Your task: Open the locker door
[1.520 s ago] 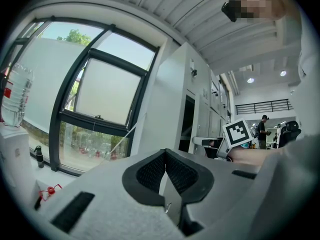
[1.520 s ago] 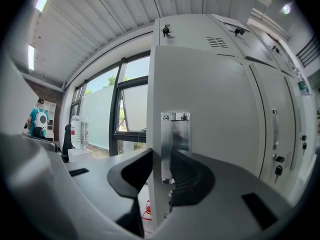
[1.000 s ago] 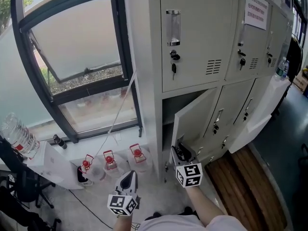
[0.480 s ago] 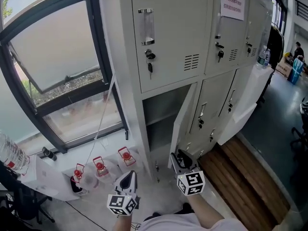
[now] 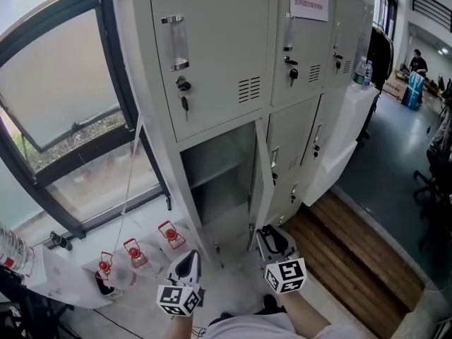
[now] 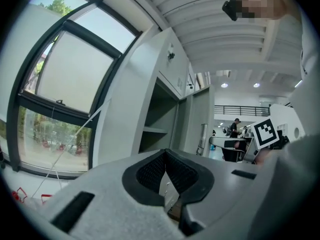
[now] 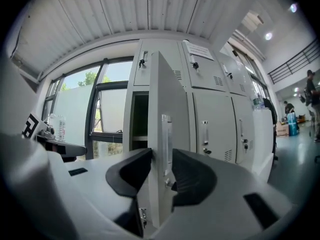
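The grey lower-left locker door (image 5: pixel 263 167) stands swung out, edge-on to me, and the compartment (image 5: pixel 215 179) behind it shows a shelf and nothing else. My right gripper (image 5: pixel 272 237) sits low on that door. In the right gripper view the door (image 7: pixel 159 99) runs between the jaws of the right gripper (image 7: pixel 160 154), whose pads press on both faces by the handle (image 7: pixel 166 134). My left gripper (image 5: pixel 189 260) hangs apart, left of the door; in its own view the left gripper (image 6: pixel 165 154) is shut on nothing and faces the compartment (image 6: pixel 160 119).
A large window (image 5: pixel 63 97) fills the left. Red-capped water jugs (image 5: pixel 134 251) stand on the floor below it. Another locker door (image 5: pixel 339 147) hangs open further right, above a wooden platform (image 5: pixel 346 260). A key (image 5: pixel 185 104) hangs in the upper locker. A person (image 5: pixel 417 61) stands far right.
The lower locker door has swung from partly open to edge-on, uncovering the compartment. My right gripper travelled with it, back and to the right. The left gripper stayed low at the left.
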